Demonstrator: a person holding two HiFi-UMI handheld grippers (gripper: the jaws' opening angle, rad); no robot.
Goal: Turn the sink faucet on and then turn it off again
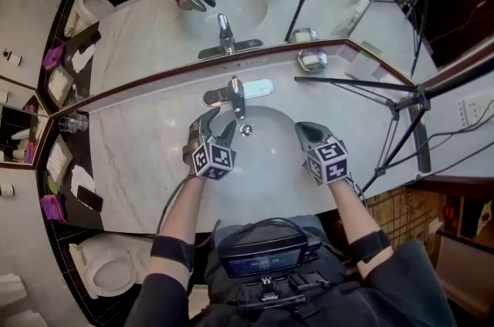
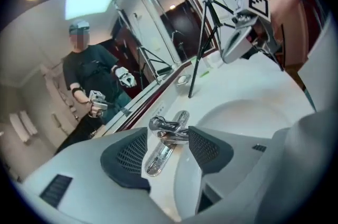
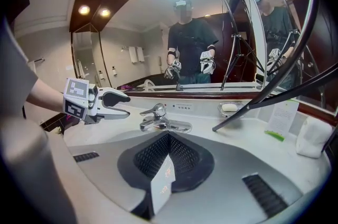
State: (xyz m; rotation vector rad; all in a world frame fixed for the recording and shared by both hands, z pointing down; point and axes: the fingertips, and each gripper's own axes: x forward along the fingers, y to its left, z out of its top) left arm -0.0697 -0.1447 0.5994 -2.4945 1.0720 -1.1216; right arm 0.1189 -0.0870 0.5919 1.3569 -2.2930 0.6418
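Observation:
The chrome faucet (image 1: 234, 94) stands at the back of the white sink basin (image 1: 266, 163), its lever on top. My left gripper (image 1: 208, 125) hovers just left of and in front of it, open. In the left gripper view the faucet (image 2: 169, 130) shows beyond the gap between the two pads (image 2: 127, 157), which do not touch it. My right gripper (image 1: 307, 134) hangs over the basin's right side, shut and empty. In the right gripper view its pads (image 3: 182, 157) meet, the faucet (image 3: 156, 118) lies ahead and the left gripper (image 3: 116, 99) is to its left. No water stream shows.
A tripod (image 1: 401, 98) stands on the counter at the right, one leg reaching toward the faucet. A soap dish (image 1: 312, 59) sits by the mirror (image 1: 231, 1). A glass (image 1: 73, 123) stands at the counter's left end. A toilet (image 1: 108, 268) is at lower left.

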